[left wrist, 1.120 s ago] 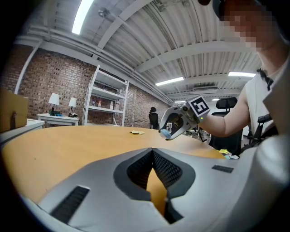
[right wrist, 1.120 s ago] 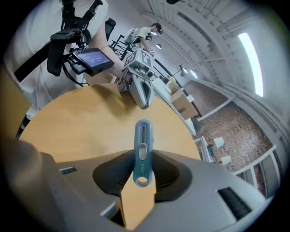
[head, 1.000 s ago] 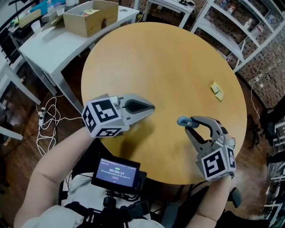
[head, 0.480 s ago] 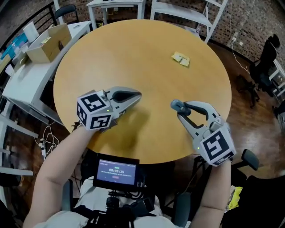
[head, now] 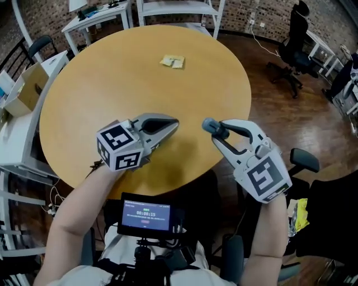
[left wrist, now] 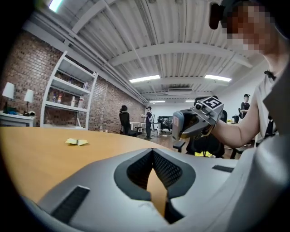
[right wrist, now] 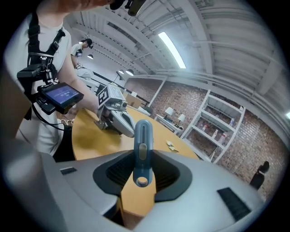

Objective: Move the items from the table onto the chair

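Observation:
My right gripper (head: 215,130) is shut on a slim blue cutter-like tool (head: 210,126), held upright over the near right edge of the round wooden table (head: 112,89). In the right gripper view the tool (right wrist: 143,147) stands up between the pads, with a slider on it and a hole at its lower end. My left gripper (head: 172,124) hovers over the table's near side, shut and empty; its tips meet in the left gripper view (left wrist: 153,156). A small yellow folded paper item (head: 172,61) lies at the table's far side, also seen low across the tabletop (left wrist: 77,142).
A black office chair (head: 293,42) stands at the far right, and another chair (head: 305,162) is close by my right arm. An open cardboard box (head: 25,89) sits on a white table at the left. White shelving frames (head: 179,8) stand behind the table.
The head view has swung, so the table and the yellow item now show further left and up. Both grippers keep their pose; the right still holds the blue tool.

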